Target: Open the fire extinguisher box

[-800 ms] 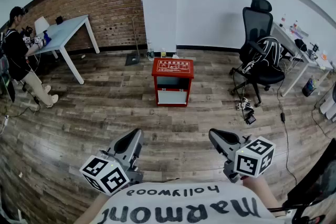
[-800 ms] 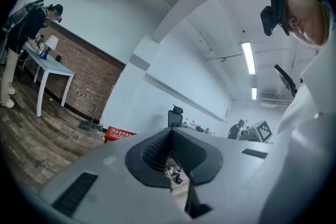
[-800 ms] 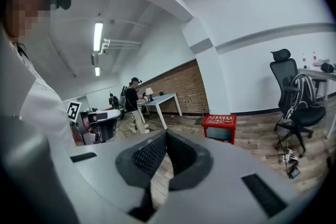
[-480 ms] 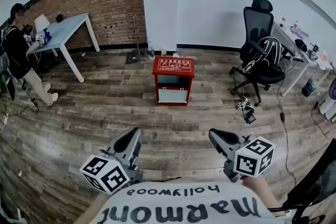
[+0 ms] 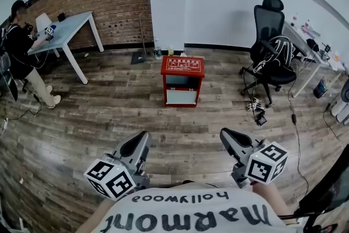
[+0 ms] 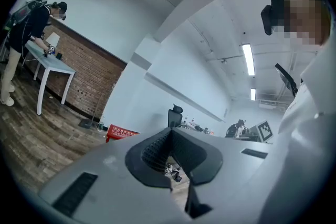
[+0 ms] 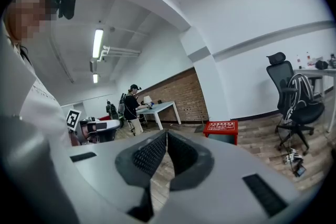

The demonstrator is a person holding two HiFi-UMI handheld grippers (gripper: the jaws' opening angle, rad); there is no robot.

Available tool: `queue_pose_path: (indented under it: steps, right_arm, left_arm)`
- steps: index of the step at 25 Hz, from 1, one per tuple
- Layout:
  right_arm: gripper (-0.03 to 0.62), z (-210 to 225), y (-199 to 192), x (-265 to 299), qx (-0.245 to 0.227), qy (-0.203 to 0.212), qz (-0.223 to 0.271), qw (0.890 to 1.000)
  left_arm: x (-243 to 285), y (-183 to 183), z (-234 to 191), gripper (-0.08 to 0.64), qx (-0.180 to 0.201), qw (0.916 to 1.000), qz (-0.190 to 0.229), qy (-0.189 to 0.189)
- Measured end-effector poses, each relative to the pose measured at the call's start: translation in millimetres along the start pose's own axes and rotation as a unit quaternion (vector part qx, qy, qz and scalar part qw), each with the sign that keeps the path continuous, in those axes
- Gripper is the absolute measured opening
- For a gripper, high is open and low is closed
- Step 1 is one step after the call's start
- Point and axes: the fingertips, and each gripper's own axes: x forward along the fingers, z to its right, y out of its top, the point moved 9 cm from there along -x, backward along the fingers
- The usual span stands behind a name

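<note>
The red fire extinguisher box (image 5: 181, 81) stands on the wooden floor in front of a white pillar, its lid down and a pale panel on its front. It also shows small in the left gripper view (image 6: 119, 134) and the right gripper view (image 7: 221, 129). My left gripper (image 5: 143, 142) is held low at the left, far from the box, jaws shut with nothing between them. My right gripper (image 5: 226, 138) is low at the right, also shut and empty. Both point toward the box from a distance.
A black office chair (image 5: 269, 52) with a bag on it stands right of the box, cables on the floor beside it. A white desk (image 5: 319, 57) is at far right. A person (image 5: 20, 52) stands at a white table (image 5: 68, 33) far left by the brick wall.
The box has shifted slightly right and up in the head view as my view moved. Both grippers stay low and shut. The person at the far table has moved a hand.
</note>
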Motion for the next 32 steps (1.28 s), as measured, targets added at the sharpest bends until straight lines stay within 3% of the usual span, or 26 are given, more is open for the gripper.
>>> queue_pose_path:
  steps: [5, 14, 25, 32]
  right_arm:
    - [0.01, -13, -12, 8, -0.01, -0.015, 0.001, 1.0]
    - [0.009, -1, -22, 20, -0.01, -0.018, -0.03, 0.999]
    - [0.009, 72, 18, 93, -0.083, 0.002, -0.085, 0.993]
    - [0.009, 143, 43, 123, -0.057, 0.021, -0.095, 0.994]
  left_arm:
    - [-7, -1, -8, 0.006, 0.005, 0.9999, -0.013, -0.009]
    - [0, 5, -32, 0.006, 0.057, 0.9983, -0.011, -0.003]
    - [58, 10, -67, 0.006, 0.062, 0.996, -0.038, 0.051]
    - [130, 17, -76, 0.006, 0.046, 0.9969, -0.028, 0.057]
